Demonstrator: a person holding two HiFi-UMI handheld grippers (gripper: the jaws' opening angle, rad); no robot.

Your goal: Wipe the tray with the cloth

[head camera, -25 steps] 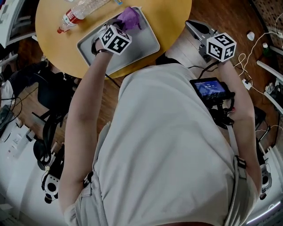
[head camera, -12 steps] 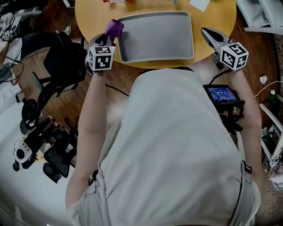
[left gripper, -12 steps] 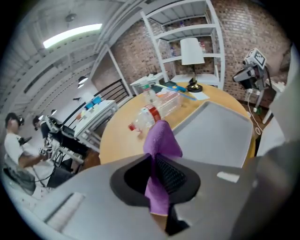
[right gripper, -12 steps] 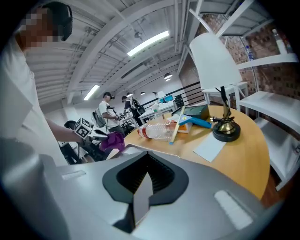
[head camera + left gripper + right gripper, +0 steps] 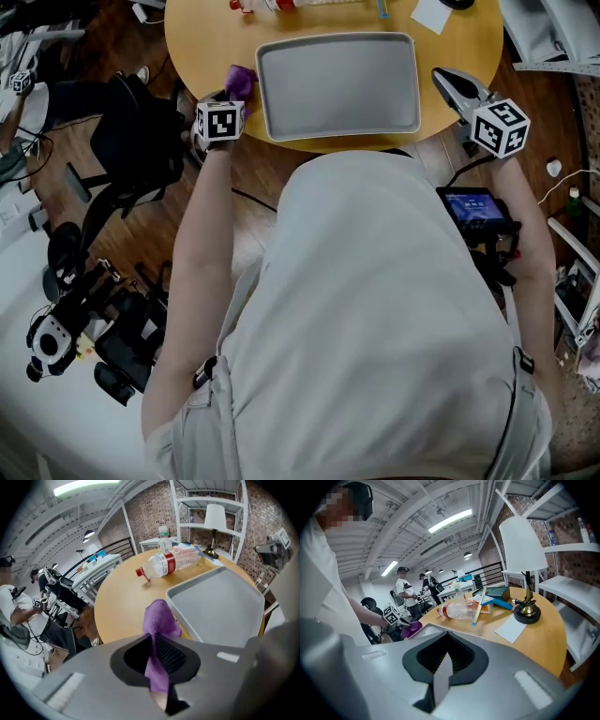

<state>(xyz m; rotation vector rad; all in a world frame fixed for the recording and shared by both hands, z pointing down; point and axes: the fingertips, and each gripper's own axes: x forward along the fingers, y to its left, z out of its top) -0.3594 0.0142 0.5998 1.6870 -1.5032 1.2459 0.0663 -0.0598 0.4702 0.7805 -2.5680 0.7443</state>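
the tray (image 5: 337,89), grey and bare, is sitting on the round yellow counter (image 5: 192,42) in the upper middle of the head view, its long side running left to right. the purple cloth (image 5: 240,82) is not on it: it is hanging just off the tray's left edge, above the counter's left rim, and i cannot tell whether it is touching the wood.

the left claw (image 5: 232,92) is pinching that cloth. in the left gripper view the purple cloth (image 5: 159,620) is running up out of the narrow gap between the pads, so the left claw (image 5: 155,644) is clamping it, with the free end bunching just beside the tray's (image 5: 220,606) near corner.

the right claw (image 5: 442,77) is hovering at the right end of the tray, near the counter's edge, apart from the tray. in the right gripper view the right claw (image 5: 443,667) is showing its jaws pressed together with nothing between them.

further out, a clear plastic bottle (image 5: 168,563) with a red label is lying on its side beyond the tray. a lamp (image 5: 524,550) with a white shade is standing on the counter, and a sheet of paper (image 5: 511,631) is lying just beside its base.
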